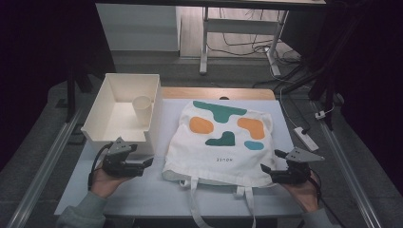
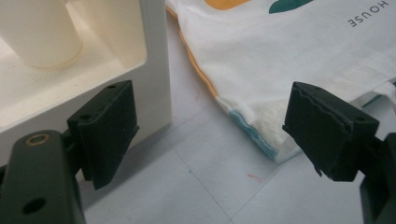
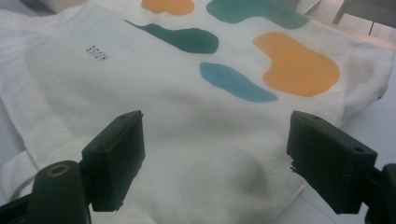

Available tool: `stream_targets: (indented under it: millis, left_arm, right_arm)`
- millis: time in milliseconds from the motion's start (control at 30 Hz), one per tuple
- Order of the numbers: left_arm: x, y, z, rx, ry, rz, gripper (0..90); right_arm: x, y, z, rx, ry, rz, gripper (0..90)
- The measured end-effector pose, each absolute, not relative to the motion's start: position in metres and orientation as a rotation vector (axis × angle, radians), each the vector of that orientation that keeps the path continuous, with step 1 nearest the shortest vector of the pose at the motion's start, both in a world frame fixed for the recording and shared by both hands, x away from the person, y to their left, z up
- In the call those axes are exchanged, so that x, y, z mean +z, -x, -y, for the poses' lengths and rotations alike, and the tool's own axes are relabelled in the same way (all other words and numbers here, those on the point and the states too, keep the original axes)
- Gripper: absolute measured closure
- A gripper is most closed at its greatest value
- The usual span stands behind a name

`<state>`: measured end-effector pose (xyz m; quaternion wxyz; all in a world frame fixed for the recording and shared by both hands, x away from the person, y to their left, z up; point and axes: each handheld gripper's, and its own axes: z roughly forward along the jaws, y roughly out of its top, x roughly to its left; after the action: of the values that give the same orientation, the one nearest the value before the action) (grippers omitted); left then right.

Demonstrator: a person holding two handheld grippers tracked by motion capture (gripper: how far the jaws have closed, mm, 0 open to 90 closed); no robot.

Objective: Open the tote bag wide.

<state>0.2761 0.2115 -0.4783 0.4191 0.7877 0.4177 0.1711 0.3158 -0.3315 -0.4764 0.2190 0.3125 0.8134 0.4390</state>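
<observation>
White cloth tote bag [image 1: 223, 142] with teal, orange and blue blobs is laid flat mid-table; "HOUSE" is printed near its opening. White rectangular plastic bin [image 1: 110, 127] holds a cream cup [image 1: 142, 109]. Left gripper [image 1: 148, 163] and right gripper [image 1: 264, 169] are held wide open, empty, flanking the bag's near corners.

tote handles [image 1: 195, 199] cropped (bottom edge)
</observation>
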Motion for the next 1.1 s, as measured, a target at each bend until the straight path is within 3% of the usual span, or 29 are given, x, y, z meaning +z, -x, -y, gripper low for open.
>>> stream_targets:
  millis: [733,1100]
  left_arm:
    - [-0.479,-0.267,-0.207,0.469,-1.992,-1.019,17.8]
    - [-0.475,-0.266,-0.201,0.403,-1.997,-0.956,19.0]
  right_arm:
    - [-0.477,-0.317,0.329,1.226,-0.860,-2.233,21.0]
    - [-0.476,-0.312,0.328,1.229,-0.847,-2.230,21.1]
